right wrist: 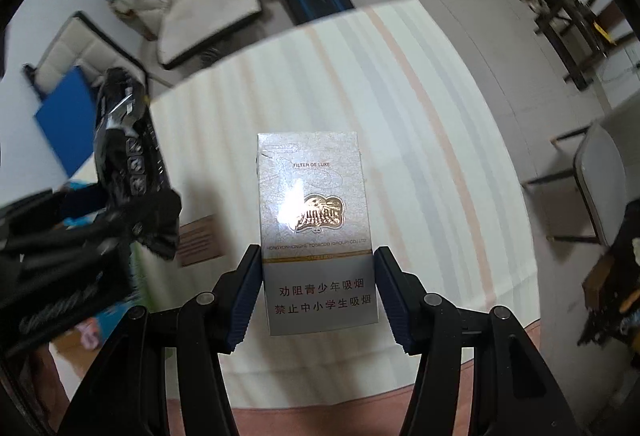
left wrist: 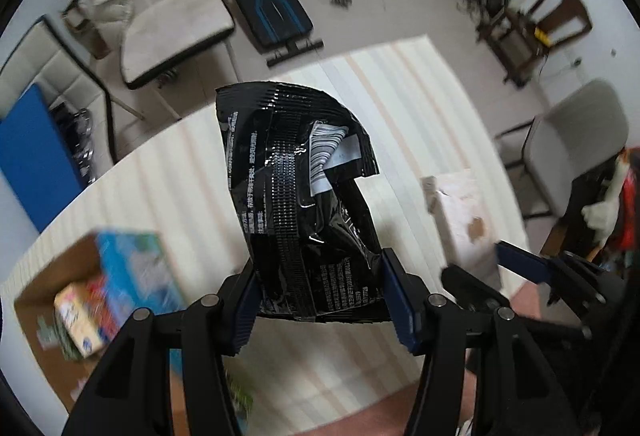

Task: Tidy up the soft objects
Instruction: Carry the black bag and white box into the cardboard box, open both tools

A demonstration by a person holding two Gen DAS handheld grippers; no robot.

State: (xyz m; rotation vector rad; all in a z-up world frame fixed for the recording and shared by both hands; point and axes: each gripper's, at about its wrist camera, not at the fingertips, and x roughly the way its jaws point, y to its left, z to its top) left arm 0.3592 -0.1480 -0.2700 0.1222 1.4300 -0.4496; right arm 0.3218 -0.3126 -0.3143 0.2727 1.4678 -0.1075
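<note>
My left gripper (left wrist: 320, 292) is pinching a black packet (left wrist: 300, 192) (crinkled), while my right gripper (right wrist: 316, 290) is clamping a cigarette pack (right wrist: 316, 232) above the striped table (right wrist: 420, 116).

left gripper (left wrist: 320, 296) clamped on black foil packet (left wrist: 300, 188), fingers (left wrist: 394, 292) pinching its lower end, packet standing up crumpled above striped table (left wrist: 400, 96). cardboard box (left wrist: 52, 300) lower left on table, colourful packs inside, blurred. white box (left wrist: 460, 212) to the right on table. right gripper (left wrist: 520, 260) pokes in at right edge, blue pad visible, grip state unclear
</note>
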